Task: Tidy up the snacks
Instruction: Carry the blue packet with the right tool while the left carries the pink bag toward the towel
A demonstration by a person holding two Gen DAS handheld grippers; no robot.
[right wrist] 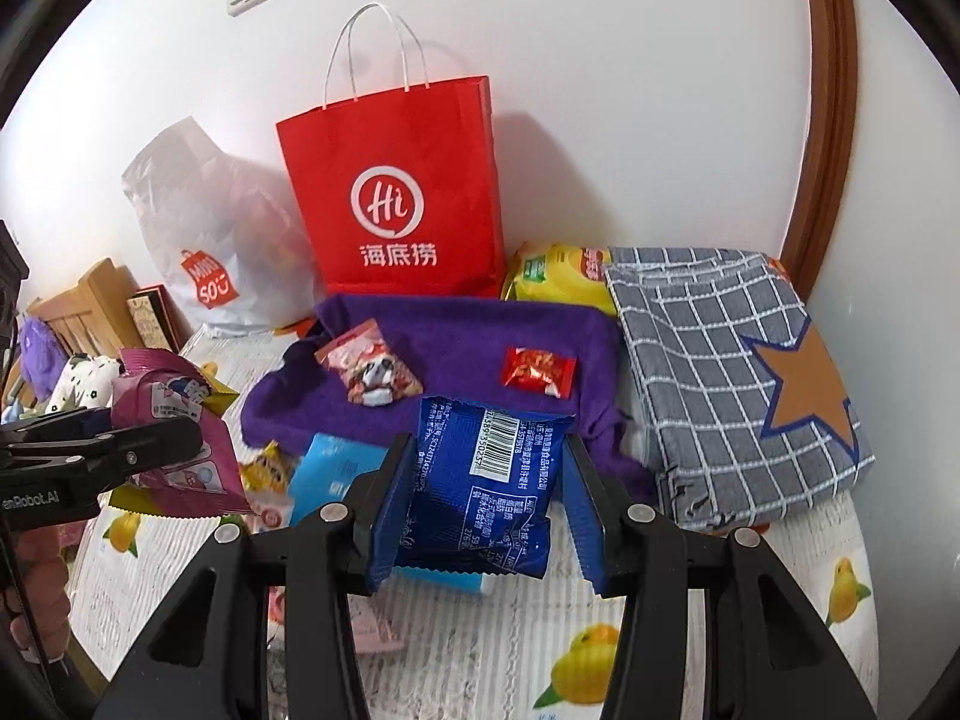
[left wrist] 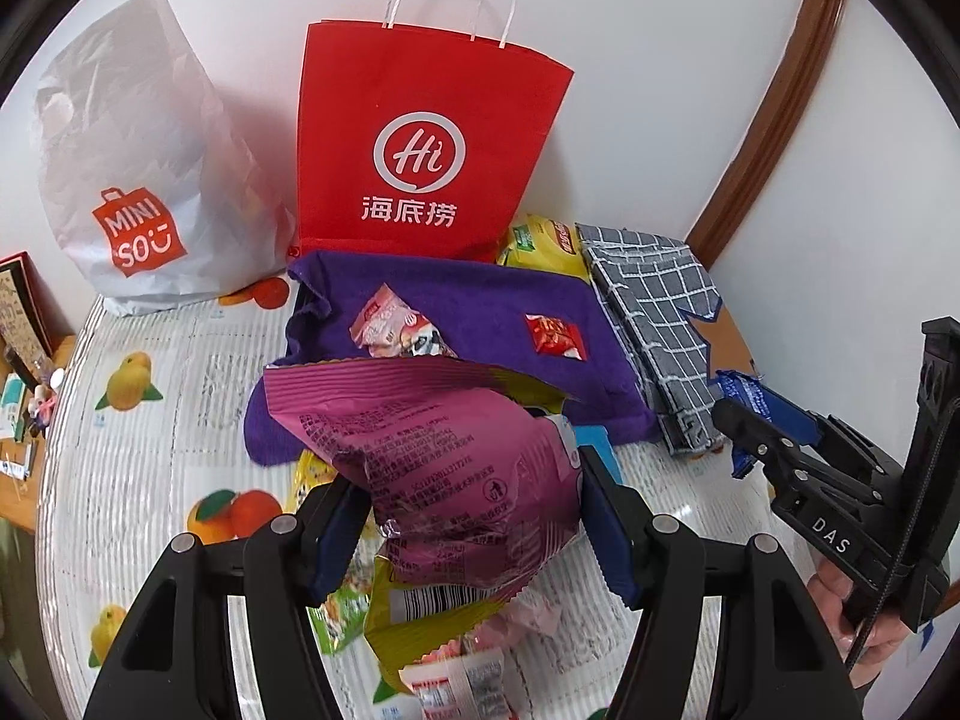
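Observation:
My left gripper [left wrist: 474,516] is shut on a large pink-purple snack bag [left wrist: 432,456], held above the table; the same bag [right wrist: 174,432] shows at the left of the right wrist view. My right gripper [right wrist: 480,510] is shut on a blue snack packet [right wrist: 486,480] with a barcode, also lifted; the right gripper [left wrist: 774,444] appears at the right of the left wrist view. On a purple towel [right wrist: 456,354] lie a pink mixed-candy packet [right wrist: 372,372] and a small red packet [right wrist: 537,372]. Several more snacks [left wrist: 444,648] lie under the left gripper.
A red paper bag [left wrist: 420,144] and a white plastic shopping bag [left wrist: 138,180] stand against the wall. A yellow packet [right wrist: 558,276] lies behind a folded grey checked cloth [right wrist: 720,372] with a star. A light blue box [right wrist: 336,468] lies on the fruit-print tablecloth [right wrist: 600,648].

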